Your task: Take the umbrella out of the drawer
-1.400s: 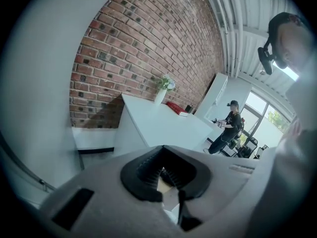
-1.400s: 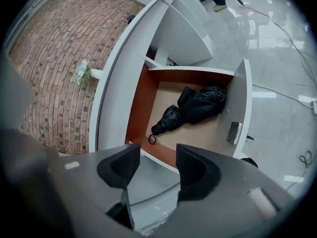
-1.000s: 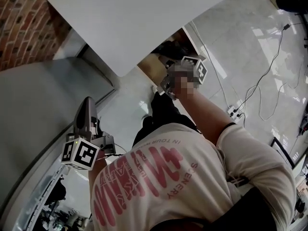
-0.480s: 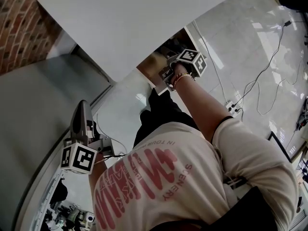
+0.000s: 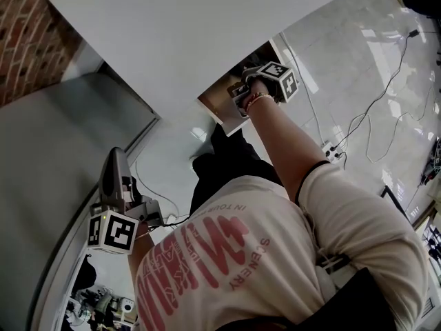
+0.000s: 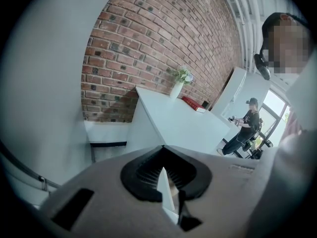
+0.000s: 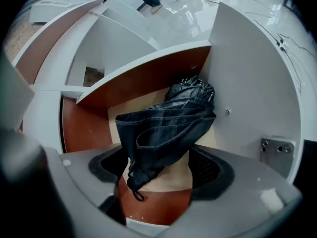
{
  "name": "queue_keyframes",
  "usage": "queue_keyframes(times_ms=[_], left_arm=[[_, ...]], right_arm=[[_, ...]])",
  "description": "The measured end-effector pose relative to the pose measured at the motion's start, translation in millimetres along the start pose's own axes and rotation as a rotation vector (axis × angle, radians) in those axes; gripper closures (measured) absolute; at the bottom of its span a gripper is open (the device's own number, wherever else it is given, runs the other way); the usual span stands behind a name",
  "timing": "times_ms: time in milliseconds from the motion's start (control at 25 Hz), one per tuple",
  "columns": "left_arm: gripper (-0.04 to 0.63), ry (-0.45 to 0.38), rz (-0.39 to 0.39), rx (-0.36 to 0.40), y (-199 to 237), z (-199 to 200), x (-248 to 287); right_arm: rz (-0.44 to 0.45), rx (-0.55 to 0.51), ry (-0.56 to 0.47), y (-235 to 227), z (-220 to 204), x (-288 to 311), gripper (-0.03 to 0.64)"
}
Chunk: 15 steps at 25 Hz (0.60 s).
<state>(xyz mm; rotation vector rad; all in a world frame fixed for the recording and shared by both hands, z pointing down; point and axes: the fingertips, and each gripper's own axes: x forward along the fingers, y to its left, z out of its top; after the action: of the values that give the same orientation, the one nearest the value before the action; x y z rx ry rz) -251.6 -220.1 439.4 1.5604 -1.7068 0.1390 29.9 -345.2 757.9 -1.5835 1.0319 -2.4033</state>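
Note:
A folded dark umbrella (image 7: 168, 123) lies in the open drawer (image 7: 247, 83), its head in the far corner and its strapped near end toward me. My right gripper (image 7: 158, 170) points down into the drawer. Its jaws are opening and stand wide on either side of the umbrella's near end, and the pads do not press on it. In the head view the right gripper (image 5: 241, 98) reaches into the drawer (image 5: 217, 98) under the white desk. My left gripper (image 5: 116, 161) hangs at the lower left, away from the drawer, with its jaws together and nothing in them (image 6: 163, 175).
A white desk top (image 5: 207, 19) overhangs the drawer, beside a brick wall (image 5: 27, 33). Cables and a power strip (image 5: 331, 150) lie on the glossy floor at the right. In the left gripper view there are a vase with a plant (image 6: 179, 83), a red book (image 6: 193, 103) and a distant person (image 6: 245, 128).
My right gripper has sunk into the drawer and rolled, so its marker cube now lies flatter. The left gripper has drifted a little lower in the head view.

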Motion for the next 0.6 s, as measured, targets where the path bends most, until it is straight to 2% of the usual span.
queue_keyframes(times_ms=[600], left_arm=[[0.592, 0.052, 0.015, -0.011, 20, -25, 22]], right_arm=[[-0.05, 0.155, -0.09, -24, 14, 36, 0.229]])
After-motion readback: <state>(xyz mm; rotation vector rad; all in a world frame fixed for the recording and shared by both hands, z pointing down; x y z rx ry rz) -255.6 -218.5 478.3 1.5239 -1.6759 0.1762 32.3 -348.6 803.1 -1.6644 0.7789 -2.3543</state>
